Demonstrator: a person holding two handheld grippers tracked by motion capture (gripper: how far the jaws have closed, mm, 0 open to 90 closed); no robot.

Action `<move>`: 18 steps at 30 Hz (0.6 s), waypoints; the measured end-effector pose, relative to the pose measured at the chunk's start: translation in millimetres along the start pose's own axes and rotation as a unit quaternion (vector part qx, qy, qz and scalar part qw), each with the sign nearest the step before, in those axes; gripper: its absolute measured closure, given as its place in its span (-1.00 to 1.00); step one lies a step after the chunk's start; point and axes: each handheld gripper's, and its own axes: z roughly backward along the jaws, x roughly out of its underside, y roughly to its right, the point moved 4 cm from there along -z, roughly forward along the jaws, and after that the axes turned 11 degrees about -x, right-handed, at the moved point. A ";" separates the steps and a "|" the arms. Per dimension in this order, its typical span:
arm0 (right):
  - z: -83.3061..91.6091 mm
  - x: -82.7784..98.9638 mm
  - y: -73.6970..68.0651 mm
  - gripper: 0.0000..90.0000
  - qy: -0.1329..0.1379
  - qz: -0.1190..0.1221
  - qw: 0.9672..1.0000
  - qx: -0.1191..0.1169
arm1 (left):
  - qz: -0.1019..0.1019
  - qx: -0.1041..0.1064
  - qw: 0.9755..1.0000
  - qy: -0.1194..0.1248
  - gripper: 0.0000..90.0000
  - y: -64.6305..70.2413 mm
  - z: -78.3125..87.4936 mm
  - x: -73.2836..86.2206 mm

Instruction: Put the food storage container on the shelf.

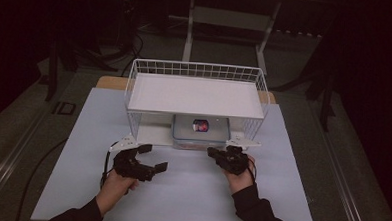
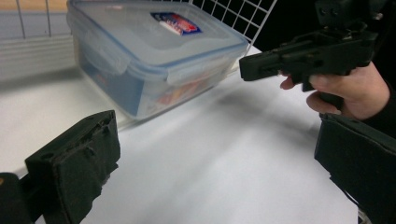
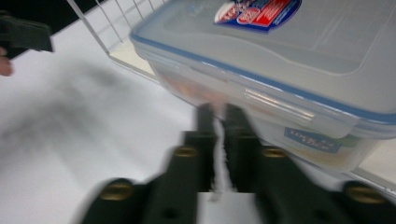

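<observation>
The white worktop (image 1: 180, 190) carries a wire rack (image 1: 197, 90). Under its shelf sits the clear lidded container (image 1: 201, 131), on the rack's base. Left tongs (image 1: 149, 158) stand wide and empty just before the rack; right tongs (image 1: 213, 153) are closed on nothing, near the container's front.

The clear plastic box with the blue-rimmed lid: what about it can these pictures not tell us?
- Contents of the clear plastic box with the blue-rimmed lid: left gripper view, blurred orange shapes behind cloudy walls.
- Label text: right gripper view, cut by the top edge, blurred.
- Box's rear part: high view, covered by the white wire rack's shelf.
</observation>
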 end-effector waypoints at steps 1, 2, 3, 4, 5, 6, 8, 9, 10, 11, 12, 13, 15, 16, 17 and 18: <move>-2.9 0.7 0.4 1.00 -0.005 0.001 1.000 0.002 | 0.000 -0.006 1.000 0.004 -1.00 -1.2 0.8 1.3; -5.1 1.3 0.5 1.00 -0.008 -0.001 1.000 0.004 | 0.001 -0.015 1.000 0.008 -1.00 -4.1 2.3 2.7; -8.5 1.7 0.9 1.00 -0.013 -0.001 1.000 0.009 | 0.003 -0.022 1.000 0.010 -1.00 -6.3 3.4 3.4; -10.7 1.6 1.3 1.00 -0.016 0.002 1.000 0.013 | 0.003 -0.022 1.000 0.010 -1.00 -6.3 3.4 3.4; -12.8 0.9 2.1 1.00 -0.017 0.003 1.000 0.018 | 0.005 -0.025 1.000 0.010 -1.00 -8.1 4.3 3.9; -12.8 0.9 2.1 1.00 -0.017 0.003 1.000 0.018 | 0.006 -0.027 1.000 0.010 -1.00 -9.1 5.1 4.6; -17.6 -1.1 6.3 1.00 -0.016 -0.004 1.000 0.023 | 0.006 -0.019 1.000 0.004 -1.00 -8.9 4.9 7.3; -20.0 -2.1 8.2 1.00 -0.018 -0.004 1.000 0.022 | 0.005 -0.018 1.000 0.004 -1.00 -8.1 4.4 7.7; -21.4 -2.3 9.1 1.00 -0.019 -0.005 1.000 0.023 | 0.005 -0.018 1.000 0.004 -1.00 -8.1 4.4 7.7; -23.4 -2.7 10.2 1.00 -0.017 -0.010 1.000 0.022 | -0.005 -0.012 1.000 0.003 -1.00 -4.9 3.2 8.4; -23.4 -2.7 10.2 1.00 -0.017 -0.010 1.000 0.022 | -0.005 -0.012 1.000 0.003 -1.00 -4.9 3.2 8.4; -26.3 -3.8 11.0 1.00 -0.016 -0.011 1.000 0.021 | -0.005 -0.004 1.000 0.002 -1.00 -2.5 2.1 8.8; -27.8 -5.1 11.6 1.00 -0.016 -0.013 1.000 0.023 | -0.011 0.000 1.000 -0.001 -1.00 -1.0 1.0 9.4; -28.6 -5.8 12.0 1.00 -0.015 -0.013 1.000 0.025 | -0.017 -0.004 1.000 0.000 -1.00 -0.2 0.6 9.9; -29.4 -6.9 13.5 1.00 -0.014 -0.013 0.999 0.028 | -0.018 -0.003 1.000 -0.001 -1.00 0.1 0.3 10.1; -30.0 -7.7 14.3 1.00 -0.012 -0.015 0.999 0.029 | -0.018 -0.003 1.000 -0.001 -1.00 0.1 0.3 10.1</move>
